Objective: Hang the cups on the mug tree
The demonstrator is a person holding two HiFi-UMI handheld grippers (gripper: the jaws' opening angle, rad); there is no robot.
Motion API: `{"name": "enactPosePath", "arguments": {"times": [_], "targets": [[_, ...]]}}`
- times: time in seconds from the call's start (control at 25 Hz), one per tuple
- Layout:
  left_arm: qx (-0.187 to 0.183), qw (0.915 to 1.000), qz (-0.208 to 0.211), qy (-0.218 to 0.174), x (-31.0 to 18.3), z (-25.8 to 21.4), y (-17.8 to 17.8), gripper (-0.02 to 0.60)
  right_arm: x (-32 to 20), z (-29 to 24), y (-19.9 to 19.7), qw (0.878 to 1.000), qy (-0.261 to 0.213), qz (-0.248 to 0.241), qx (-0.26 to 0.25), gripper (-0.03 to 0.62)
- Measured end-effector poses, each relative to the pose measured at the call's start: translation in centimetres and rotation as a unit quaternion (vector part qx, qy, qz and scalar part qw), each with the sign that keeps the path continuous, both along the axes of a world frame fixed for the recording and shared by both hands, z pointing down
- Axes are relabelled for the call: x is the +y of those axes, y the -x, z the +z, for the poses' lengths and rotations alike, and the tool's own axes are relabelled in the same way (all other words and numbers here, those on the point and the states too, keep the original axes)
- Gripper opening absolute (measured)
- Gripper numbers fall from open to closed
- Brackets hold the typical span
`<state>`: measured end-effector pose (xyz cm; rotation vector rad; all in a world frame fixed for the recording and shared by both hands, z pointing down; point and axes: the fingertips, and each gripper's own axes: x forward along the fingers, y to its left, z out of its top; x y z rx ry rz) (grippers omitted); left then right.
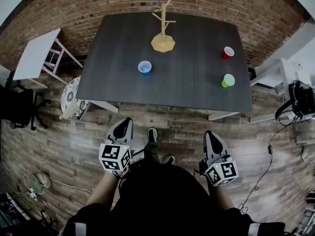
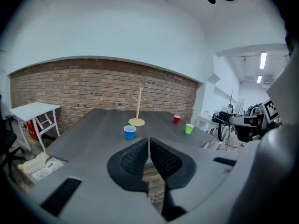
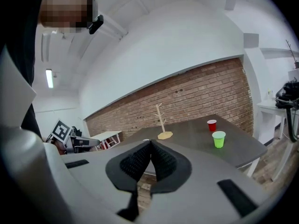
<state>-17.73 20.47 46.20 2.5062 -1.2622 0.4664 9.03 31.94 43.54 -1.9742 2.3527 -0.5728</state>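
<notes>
Two claws clenched, empty: left claw [image 1: 126,122], right claw [image 1: 210,134] (both over the floor [image 1: 177,127], short of the counter [image 1: 197,90]). On the counter, upright, well apart: blue cup [image 1: 144,67], red cup [image 1: 228,52], green cup [image 1: 228,80]. Tree [image 1: 163,33] near its far edge, apart from all.

Looks like an office or lab workroom. Marked by a brick wall [image 1: 147,4], wood-plank floor [image 1: 162,119], white desk [image 1: 34,53] and black office chair [image 1: 19,107] (strip lights [image 2: 263,59] overhead, cables [image 1: 268,156] trailing).

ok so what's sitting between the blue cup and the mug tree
Nothing. In the head view the stretch of dark table between the blue cup and the mug tree is bare.
</notes>
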Motion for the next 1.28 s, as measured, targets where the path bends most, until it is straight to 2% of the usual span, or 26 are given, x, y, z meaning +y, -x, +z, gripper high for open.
{"name": "enactPosePath", "arguments": {"times": [0.2, 0.52, 0.88, 1.08, 1.12, 1.2, 1.28], "targets": [[0.0, 0.9995, 0.032, 0.001, -4.6, 0.5, -1.0, 0.021, -4.7, -0.4, 2.0, 1.0, -0.003, -0.015, 0.009, 0.025], [-0.003, 0.9979, 0.065, 0.006, -12.9, 1.4, -1.4, 0.021, -12.2, -1.4, 3.1, 1.0, 0.004, 0.001, 0.014, 0.025], [-0.019, 0.9953, 0.09, 0.032, -20.3, 5.6, 0.0, 0.021, -18.5, -0.6, 4.9, 0.999, 0.027, 0.019, 0.02, 0.025], [-0.042, 0.9933, 0.098, 0.044, -23.5, 9.1, 0.7, 0.024, -20.7, -0.5, 5.7, 0.999, 0.037, 0.024, 0.029, 0.025], [-0.049, 0.9927, 0.099, 0.049, -24.0, 9.8, 0.7, 0.03, -21.0, -0.6, 5.8, 0.998, 0.039, 0.023, 0.033, 0.025], [-0.056, 0.9917, 0.103, 0.055, -24.9, 11.1, 0.3, 0.1, -21.5, -0.7, 5.6, 0.998, 0.041, 0.022, 0.042, 0.025], [-0.057, 0.9915, 0.104, 0.054, -25.9, 11.9, -0.3, 0.131, -22.1, -0.7, 5.3, 0.998, 0.042, 0.025, 0.042, 0.025]]}}
